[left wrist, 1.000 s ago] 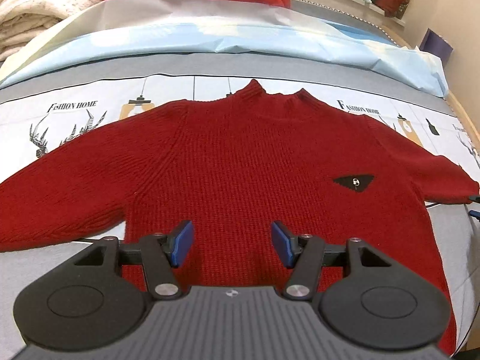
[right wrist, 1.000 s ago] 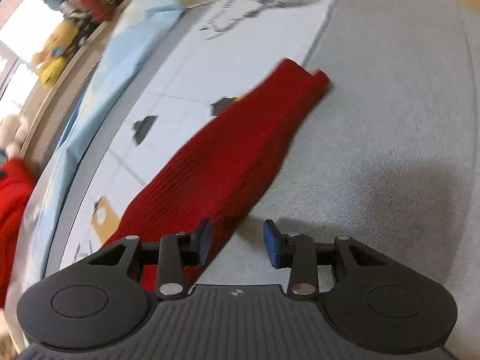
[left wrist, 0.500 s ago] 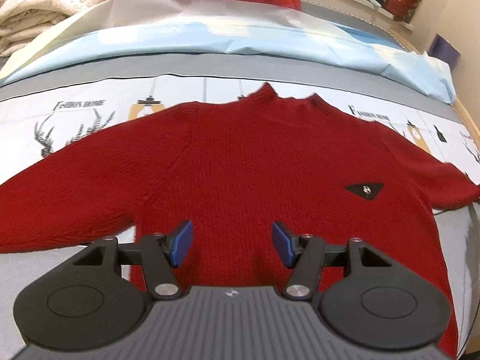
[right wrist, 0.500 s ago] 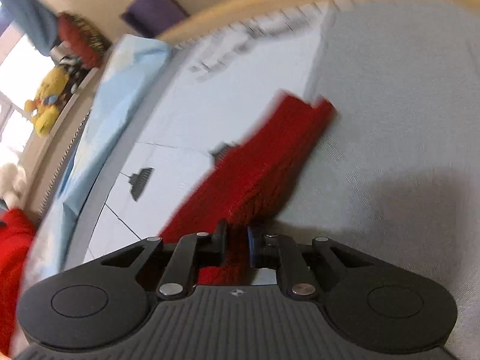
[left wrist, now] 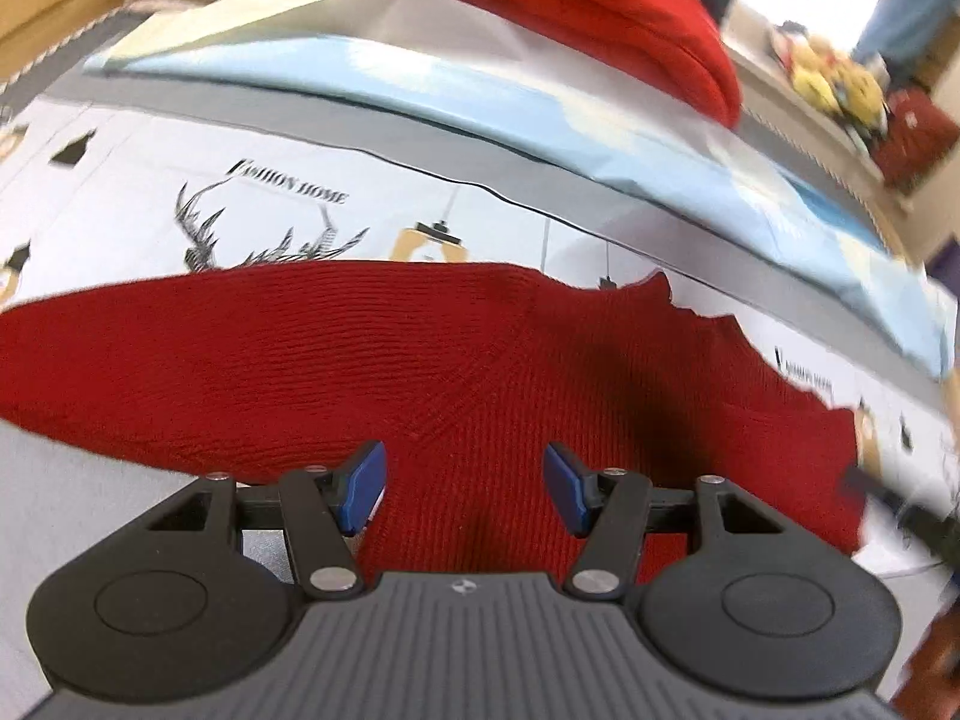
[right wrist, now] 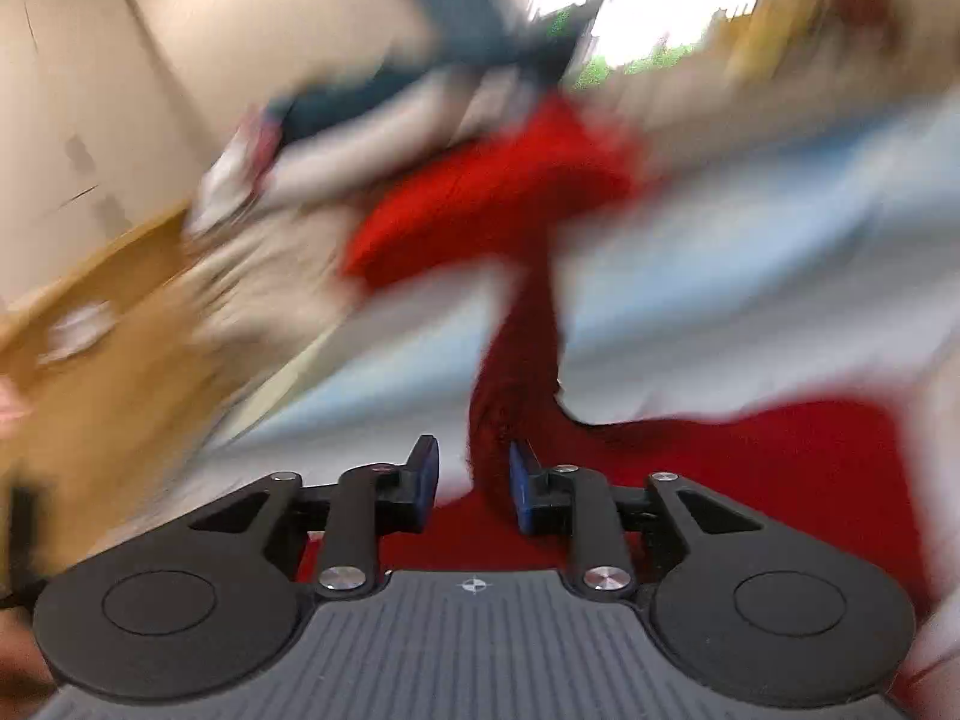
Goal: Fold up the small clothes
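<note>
- Left gripper (left wrist: 462, 489) fingers spread wide over the ribbed red knit sweater (left wrist: 420, 360), holding nothing; it lies flat on the printed bedsheet (left wrist: 120, 198)
- Right gripper (right wrist: 473, 489) fingers opening; a bunched sleeve (right wrist: 516, 396) stands between them, against the right pad

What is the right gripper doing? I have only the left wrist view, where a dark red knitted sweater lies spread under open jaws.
Observer: The right gripper has the sweater's sleeve between its fingers, and its jaws are opening.
Operator: Is the sleeve pinched?
Observer: No. A gap shows between the sleeve and the left-hand blue pad.
Operator: Does the sleeve lie flat?
Observer: No. It is bunched into a narrow strand that runs from the sweater's body away past the fingertips. The rest is too blurred to tell.
</note>
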`<state>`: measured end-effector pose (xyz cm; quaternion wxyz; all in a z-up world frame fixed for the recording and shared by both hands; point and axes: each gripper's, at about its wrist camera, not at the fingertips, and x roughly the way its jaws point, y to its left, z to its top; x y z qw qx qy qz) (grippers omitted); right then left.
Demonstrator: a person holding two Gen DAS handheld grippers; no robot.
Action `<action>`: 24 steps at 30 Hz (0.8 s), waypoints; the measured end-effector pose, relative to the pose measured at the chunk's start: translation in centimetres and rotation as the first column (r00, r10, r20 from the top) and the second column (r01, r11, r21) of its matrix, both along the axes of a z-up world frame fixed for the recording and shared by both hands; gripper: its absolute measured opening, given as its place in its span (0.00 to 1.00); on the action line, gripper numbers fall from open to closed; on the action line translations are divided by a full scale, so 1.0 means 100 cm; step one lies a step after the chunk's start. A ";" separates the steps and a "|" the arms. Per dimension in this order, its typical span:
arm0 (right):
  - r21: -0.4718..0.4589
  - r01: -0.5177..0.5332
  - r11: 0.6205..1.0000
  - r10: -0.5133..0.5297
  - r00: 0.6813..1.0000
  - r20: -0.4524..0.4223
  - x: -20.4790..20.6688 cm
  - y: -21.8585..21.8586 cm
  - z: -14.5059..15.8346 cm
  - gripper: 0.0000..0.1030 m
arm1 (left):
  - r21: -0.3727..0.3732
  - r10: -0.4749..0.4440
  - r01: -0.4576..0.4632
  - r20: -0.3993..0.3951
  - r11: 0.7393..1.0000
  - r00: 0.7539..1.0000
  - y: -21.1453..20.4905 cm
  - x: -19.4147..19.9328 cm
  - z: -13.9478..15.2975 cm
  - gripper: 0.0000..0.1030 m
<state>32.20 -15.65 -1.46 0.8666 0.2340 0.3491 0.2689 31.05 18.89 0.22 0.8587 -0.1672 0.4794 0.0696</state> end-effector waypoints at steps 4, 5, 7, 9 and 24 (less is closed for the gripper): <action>-0.109 0.100 0.989 -0.125 0.959 -0.254 0.004 -0.013 -0.005 0.26 | -0.035 0.019 -0.018 0.004 0.999 1.000 0.009 0.004 0.001 0.60; -0.128 0.162 0.978 -0.194 0.935 -0.298 0.004 -0.029 0.000 0.26 | -0.039 0.017 -0.017 0.009 0.999 1.000 0.010 0.004 0.001 0.53; -0.138 0.270 0.953 -0.302 0.891 -0.339 0.002 -0.059 0.011 0.30 | -0.047 0.017 -0.016 0.014 0.999 1.000 0.012 0.005 -0.002 0.33; -0.091 0.362 0.928 -0.371 0.871 -0.321 -0.006 -0.093 0.017 0.30 | -0.064 0.017 -0.016 0.013 0.998 1.000 0.013 0.006 -0.006 0.16; -0.141 0.437 0.888 -0.455 0.796 -0.398 0.005 -0.136 -0.015 0.33 | -0.384 0.161 -0.193 -0.114 0.903 0.980 0.029 0.046 -0.091 0.26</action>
